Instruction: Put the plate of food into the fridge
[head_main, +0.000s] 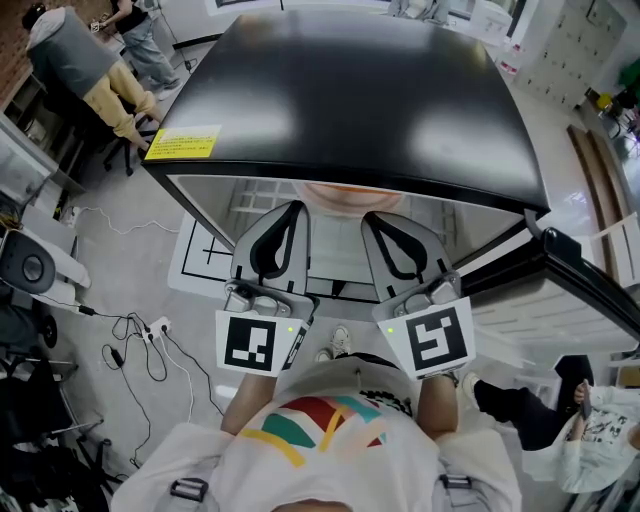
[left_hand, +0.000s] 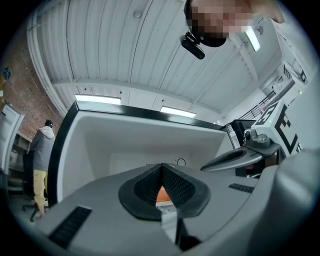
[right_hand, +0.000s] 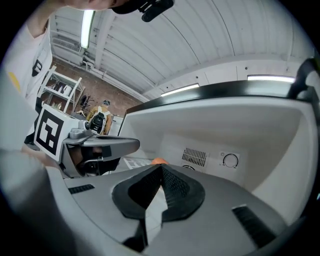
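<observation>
Two tongs of mine point into the open fridge (head_main: 350, 90): my left tongs (left_hand: 161, 166) pressed together and empty, the plate of food (right_hand: 159, 161) inside just beyond both tips, my right tongs (right_hand: 161, 167) likewise closed on nothing.

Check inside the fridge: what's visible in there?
Orange food by the back wall, with a vent grille and dial. The right gripper covers whatever it sits on.

Fridge cavity (right_hand: 225, 130) stands open ahead — its door (head_main: 585, 275) swung aside at the right.
</observation>
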